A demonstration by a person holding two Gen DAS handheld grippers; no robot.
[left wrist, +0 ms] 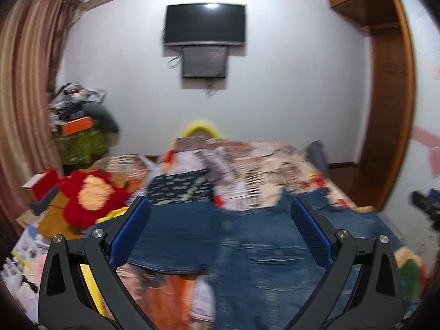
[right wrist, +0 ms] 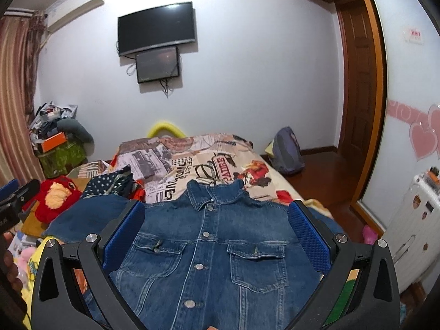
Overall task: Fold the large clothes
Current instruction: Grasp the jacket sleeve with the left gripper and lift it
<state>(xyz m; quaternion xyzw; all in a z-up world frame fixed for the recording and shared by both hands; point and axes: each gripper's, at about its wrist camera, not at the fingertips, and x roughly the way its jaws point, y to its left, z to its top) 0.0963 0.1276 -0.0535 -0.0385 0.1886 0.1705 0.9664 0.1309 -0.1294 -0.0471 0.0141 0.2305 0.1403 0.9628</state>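
Lying buttoned on the bed (right wrist: 192,154), denim jacket (right wrist: 214,253); apparently both grippers spread

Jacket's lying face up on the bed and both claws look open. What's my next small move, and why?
Probably lower the left claw onto the sleeve spread out to the left and grip its edge, to fold it in over the front. The denim jacket lies buttoned and flat on the bed, collar away from you; both the left and the right claw are open, holding nothing.
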